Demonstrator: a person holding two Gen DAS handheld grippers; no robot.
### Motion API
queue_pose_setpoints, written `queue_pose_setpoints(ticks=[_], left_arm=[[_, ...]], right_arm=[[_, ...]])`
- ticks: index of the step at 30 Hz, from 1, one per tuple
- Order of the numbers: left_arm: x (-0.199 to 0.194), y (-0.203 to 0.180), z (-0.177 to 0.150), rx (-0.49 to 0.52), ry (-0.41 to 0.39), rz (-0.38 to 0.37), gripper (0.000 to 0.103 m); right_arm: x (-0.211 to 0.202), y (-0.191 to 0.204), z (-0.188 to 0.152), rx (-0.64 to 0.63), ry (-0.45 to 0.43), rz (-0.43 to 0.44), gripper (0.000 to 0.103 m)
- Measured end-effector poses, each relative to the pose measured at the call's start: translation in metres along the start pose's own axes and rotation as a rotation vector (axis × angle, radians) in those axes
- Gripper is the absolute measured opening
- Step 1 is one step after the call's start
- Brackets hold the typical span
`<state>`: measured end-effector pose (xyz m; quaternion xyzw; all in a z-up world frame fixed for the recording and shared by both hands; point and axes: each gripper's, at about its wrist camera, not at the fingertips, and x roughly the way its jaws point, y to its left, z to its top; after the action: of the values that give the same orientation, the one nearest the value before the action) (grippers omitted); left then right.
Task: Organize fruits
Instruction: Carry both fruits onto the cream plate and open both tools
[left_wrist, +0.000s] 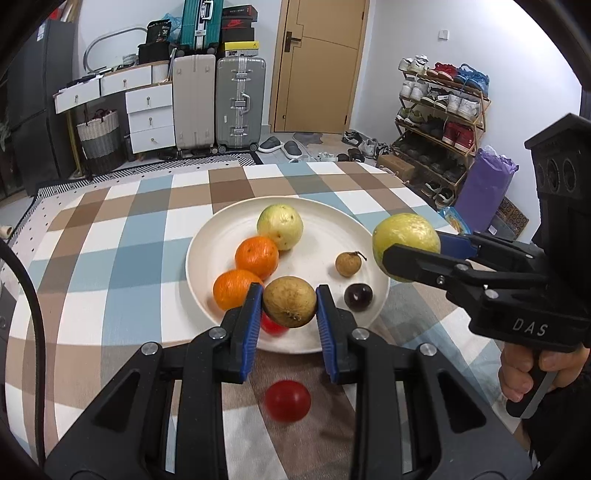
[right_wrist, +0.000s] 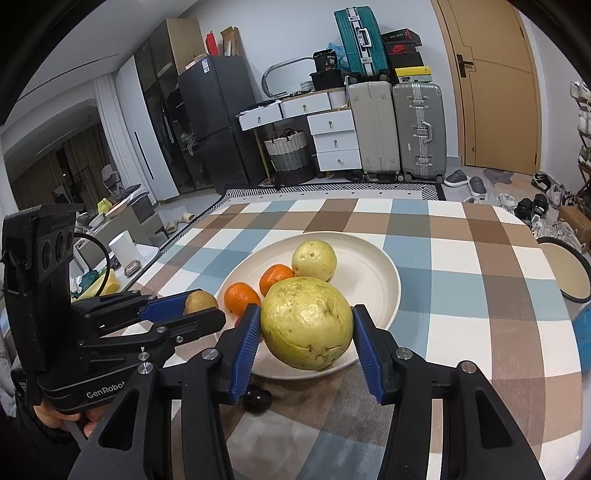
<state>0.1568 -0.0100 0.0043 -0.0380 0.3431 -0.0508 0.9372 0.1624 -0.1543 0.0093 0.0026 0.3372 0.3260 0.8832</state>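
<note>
Resting on the checked tablecloth (left_wrist: 122, 236), the white plate (left_wrist: 221, 236) carries most of the fruit. From the left in the left wrist view: two oranges, one near the rim (left_wrist: 232, 288) and one further in (left_wrist: 256, 256); a pale green guava (left_wrist: 280, 226) behind them; a small brown longan (left_wrist: 346, 264); and a dark plum (left_wrist: 357, 297) near the right rim. A red fruit (left_wrist: 271, 325) shows partly below the left gripper's load; whether it lies on the plate cannot be told. A red tomato (left_wrist: 287, 400) lies on the cloth, off the plate.

Left gripper (left_wrist: 289, 306): blue pads pressed against both sides of a brown round fruit (left_wrist: 290, 302), which is held clear above the plate's near edge.

Right gripper (right_wrist: 306, 332): pads partly spread and pressed against both sides of a large yellow-green guava (right_wrist: 306, 323), which is held above the plate's near rim. In the left wrist view this guava hangs at the plate's right edge. A person's hand (left_wrist: 524, 373) grips the right handle.
</note>
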Motion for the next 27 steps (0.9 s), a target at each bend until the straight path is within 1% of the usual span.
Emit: queue_pose_setpoints(ticks=[10, 15, 17, 21, 25, 27], left_arm=[[0.022, -0.001, 0.013, 0.005, -0.004, 0.007, 0.026], [0.033, -0.001, 0.014, -0.014, -0.003, 0.009, 0.026], [0.034, -0.001, 0.014, -0.013, -0.015, 0.020, 0.026], [0.041, 0.002, 0.014, -0.037, -0.007, 0.015, 0.026], [0.043, 0.000, 0.013, -0.037, -0.010, 0.023, 0.026], [0.045, -0.003, 0.012, -0.031, -0.004, 0.014, 0.026]], right_arm=[[0.015, -0.019, 0.016, 0.026, -0.010, -0.030, 0.051], [0.025, -0.028, 0.015, 0.056, -0.013, -0.043, 0.051], [0.030, -0.033, 0.013, 0.071, -0.013, -0.052, 0.051], [0.035, -0.039, 0.013, 0.094, -0.014, -0.068, 0.051], [0.041, -0.045, 0.013, 0.111, 0.006, -0.076, 0.051], [0.045, -0.046, 0.011, 0.110, 0.017, -0.083, 0.051]])
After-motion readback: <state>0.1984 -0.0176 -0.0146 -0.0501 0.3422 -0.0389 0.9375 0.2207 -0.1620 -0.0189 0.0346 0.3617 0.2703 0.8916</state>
